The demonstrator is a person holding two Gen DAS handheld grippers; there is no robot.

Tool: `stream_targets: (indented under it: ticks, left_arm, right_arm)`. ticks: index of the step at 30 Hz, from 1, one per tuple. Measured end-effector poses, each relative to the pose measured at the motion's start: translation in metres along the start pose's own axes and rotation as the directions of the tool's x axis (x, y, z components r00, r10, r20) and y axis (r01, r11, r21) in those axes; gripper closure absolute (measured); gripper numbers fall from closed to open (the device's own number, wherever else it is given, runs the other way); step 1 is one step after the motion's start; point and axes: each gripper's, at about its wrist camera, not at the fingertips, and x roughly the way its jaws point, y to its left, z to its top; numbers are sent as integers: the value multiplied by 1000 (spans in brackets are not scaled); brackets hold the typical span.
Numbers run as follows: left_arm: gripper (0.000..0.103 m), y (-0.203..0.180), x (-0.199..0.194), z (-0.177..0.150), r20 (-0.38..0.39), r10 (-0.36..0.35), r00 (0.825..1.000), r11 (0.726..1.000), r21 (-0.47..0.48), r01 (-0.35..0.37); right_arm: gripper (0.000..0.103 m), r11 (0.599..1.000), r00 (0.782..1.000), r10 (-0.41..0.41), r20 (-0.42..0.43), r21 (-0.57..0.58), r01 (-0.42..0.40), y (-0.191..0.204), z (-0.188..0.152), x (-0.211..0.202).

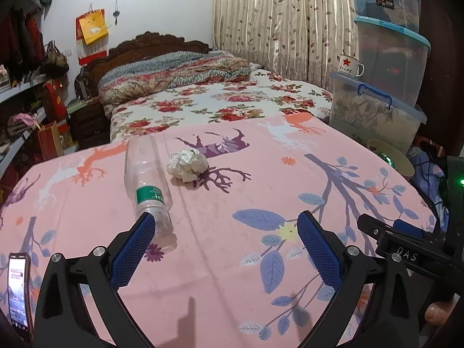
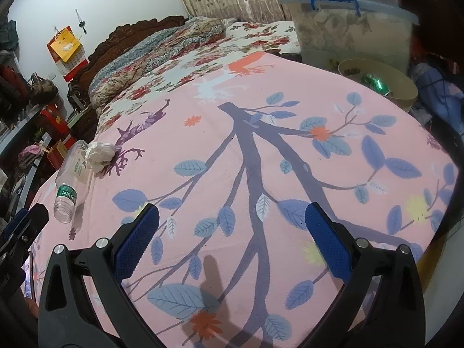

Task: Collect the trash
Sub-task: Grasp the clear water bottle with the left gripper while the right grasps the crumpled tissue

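open pink cloth (image 2: pixel 261 150) ahead; only bottle (image 1: pixel 146 185) and paper ball (image 1: pixel 188 164) obstruct.

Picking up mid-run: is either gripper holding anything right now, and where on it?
Nothing is held. The left gripper and right gripper are both open and empty; the bottle and paper ball lie on the pink cloth.

"BOX" on the top storage bin (image 1: pixel 382 0); "DAS" on the right gripper (image 1: pixel 406 250).
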Motion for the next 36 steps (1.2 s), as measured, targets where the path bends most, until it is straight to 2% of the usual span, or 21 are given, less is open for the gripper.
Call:
stream_targets:
  ticks: [13,17,20,22,24,29,33,34,35,36]
  left_arm:
    - [8,0,1,-1,2,-3,1000,1000,7,3]
    - [8,11,5,-1,0,-11,1000,999,-33,11]
    - [9,28,11,4,-15,31,999,997,-75,-32]
    - [9,46,19,10,-35,101,994,989,-104,-104]
    - [9,67,27,17,-59,125,990,979,-153,-132]
    - [9,122,62,32,-160,86,983,945,-298,-132]
    - [10,122,95,37,-230,75,970,952,-273,-139]
    - [11,119,102,36,-247,71,966,954,-266,-138]
    - [21,117,109,35,-261,61,963,956,-263,-131]
    - [41,114,115,34,-282,57,958,958,-256,-132]
  right_arm:
    - [3,999,999,43,-4,-24,-43,7,-2,-1]
    - [3,998,998,51,-20,-29,-52,10,-3,4]
    - [3,998,998,58,-22,-37,-59,12,-4,4]
    - [3,997,998,62,-24,-35,-63,11,-4,5]
    - [3,997,997,67,-35,-30,-68,10,-5,8]
    - [3,995,995,89,-50,-39,-91,13,-5,12]
    - [3,990,991,123,-53,-56,-126,21,1,15]
    - [3,988,989,135,-55,-62,-139,24,4,16]
    - [3,984,986,157,-59,-76,-161,29,11,19]
    - [3,978,982,179,-60,-102,-184,38,19,21]
